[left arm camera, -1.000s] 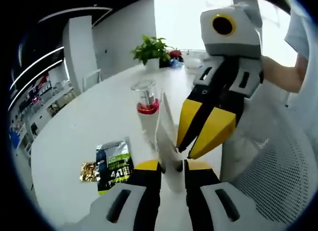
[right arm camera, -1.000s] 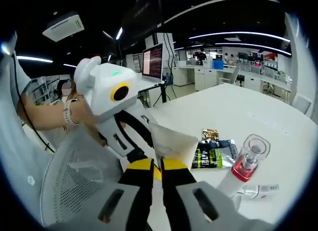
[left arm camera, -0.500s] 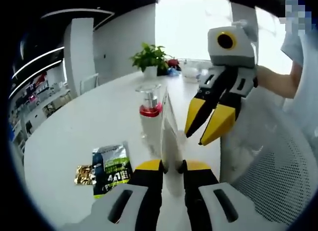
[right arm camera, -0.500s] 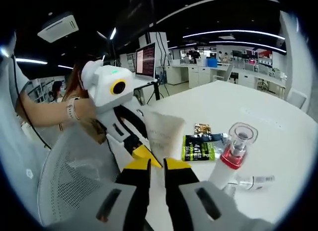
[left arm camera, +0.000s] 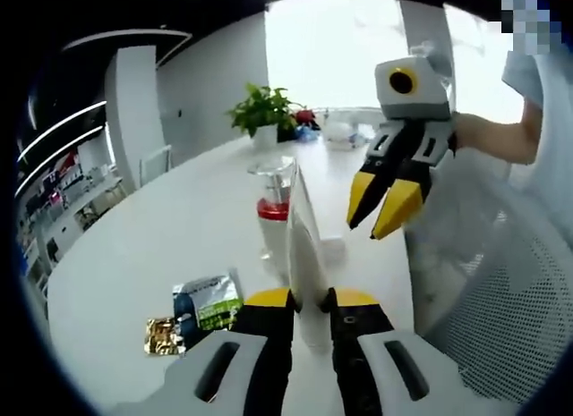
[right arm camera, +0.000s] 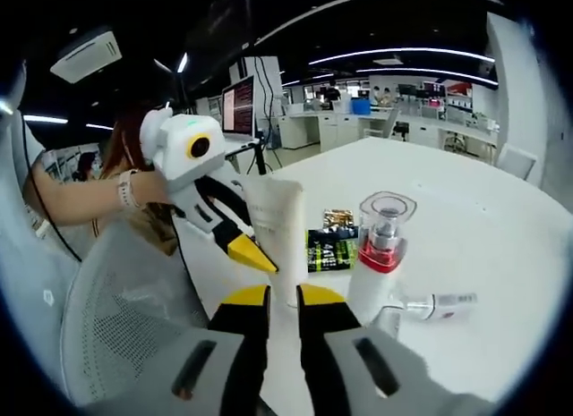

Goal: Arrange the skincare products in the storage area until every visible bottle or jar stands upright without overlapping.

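Observation:
My left gripper is shut on a white squeeze tube, which stands upright with its flat crimped end up. In the right gripper view the same tube sits in the left gripper, which reaches in from the left. Just behind the tube stands a pump bottle with a red collar and a clear cap, upright on the white table; it also appears as the pump bottle. My right gripper hangs in the air to the right of the tube, slightly open and holding nothing; its own jaws are bare.
A green-black sachet and a gold one lie flat on the table. A small tube lies on its side by the pump bottle. A mesh chair stands at the table edge. A potted plant is far back.
My right gripper has drawn back from the white tube, up and away. The left gripper keeps hold of the tube, now more upright next to the pump bottle.

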The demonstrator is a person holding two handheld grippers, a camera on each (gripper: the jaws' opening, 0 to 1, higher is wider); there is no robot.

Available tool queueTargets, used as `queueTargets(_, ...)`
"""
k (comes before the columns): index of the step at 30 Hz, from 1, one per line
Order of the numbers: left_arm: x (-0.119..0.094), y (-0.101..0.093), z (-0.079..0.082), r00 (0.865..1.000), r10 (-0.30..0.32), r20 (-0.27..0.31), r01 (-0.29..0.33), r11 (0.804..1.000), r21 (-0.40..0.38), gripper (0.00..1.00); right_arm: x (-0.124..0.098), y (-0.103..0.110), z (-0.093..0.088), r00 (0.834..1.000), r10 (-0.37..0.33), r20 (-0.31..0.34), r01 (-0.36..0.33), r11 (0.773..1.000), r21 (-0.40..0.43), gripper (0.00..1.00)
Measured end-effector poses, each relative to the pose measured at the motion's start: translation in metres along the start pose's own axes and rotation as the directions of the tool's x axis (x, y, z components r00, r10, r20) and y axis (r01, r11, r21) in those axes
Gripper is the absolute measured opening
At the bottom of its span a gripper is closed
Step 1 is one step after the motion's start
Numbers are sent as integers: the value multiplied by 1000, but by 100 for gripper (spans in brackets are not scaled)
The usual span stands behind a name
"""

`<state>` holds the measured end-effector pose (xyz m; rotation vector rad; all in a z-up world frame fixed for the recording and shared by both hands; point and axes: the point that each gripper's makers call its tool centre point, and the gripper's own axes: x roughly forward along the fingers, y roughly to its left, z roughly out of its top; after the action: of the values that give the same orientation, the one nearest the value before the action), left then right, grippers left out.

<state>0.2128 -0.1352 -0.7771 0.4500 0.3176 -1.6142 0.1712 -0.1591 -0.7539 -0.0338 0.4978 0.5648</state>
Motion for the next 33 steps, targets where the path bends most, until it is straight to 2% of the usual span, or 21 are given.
queueTargets(9,7,9,3,1000,-11,22,11,1000,18,11,-12,-19,-6,998,-60,-7,60,998,24,13)
queueTargets(17,12,17,6,999,-17,44,16,1000,17,12,-18,-34,-13,995,-103,-18,104,994,43,19)
queueTargets(33,21,32,10,997,-42,64,39,998,56,12,-13,-49,-14,992,-122,-44,123,992,41,24)
